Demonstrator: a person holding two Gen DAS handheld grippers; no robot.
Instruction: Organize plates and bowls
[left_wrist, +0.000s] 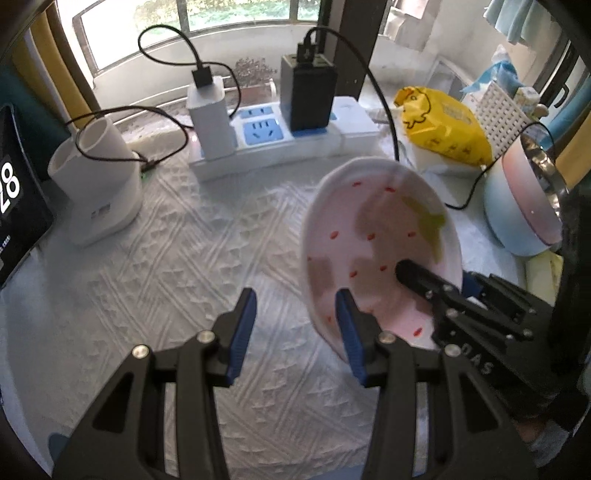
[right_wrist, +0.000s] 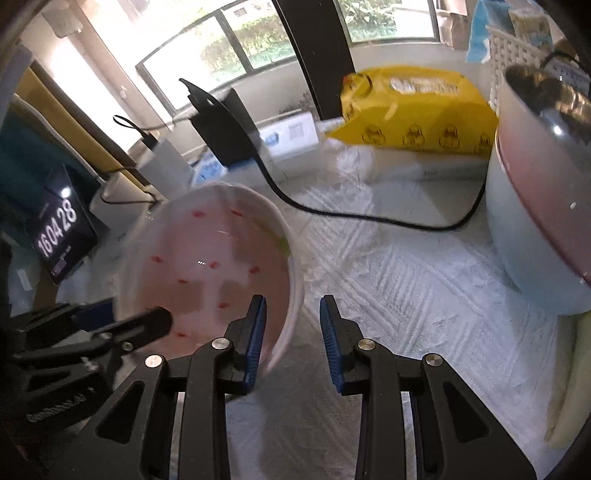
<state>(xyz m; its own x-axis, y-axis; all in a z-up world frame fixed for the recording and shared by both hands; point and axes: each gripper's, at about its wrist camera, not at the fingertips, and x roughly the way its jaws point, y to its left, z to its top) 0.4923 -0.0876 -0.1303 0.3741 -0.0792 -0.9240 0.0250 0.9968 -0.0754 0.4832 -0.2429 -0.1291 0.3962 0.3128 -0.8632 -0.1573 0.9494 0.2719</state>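
Left gripper and right gripper each look spread in their own view, yet each view shows the other pinching the tilted pink plate above the white cloth. I cannot tell which holds it.

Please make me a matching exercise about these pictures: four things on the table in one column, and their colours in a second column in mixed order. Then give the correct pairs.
Things:
1. plate
2. plastic packet
3. larger charger on the power strip
4. pot at the right edge

Colours:
a. yellow
b. black
c. pink with small red marks
d. pale blue below, pink above

Pairs: 1-c, 2-a, 3-b, 4-d
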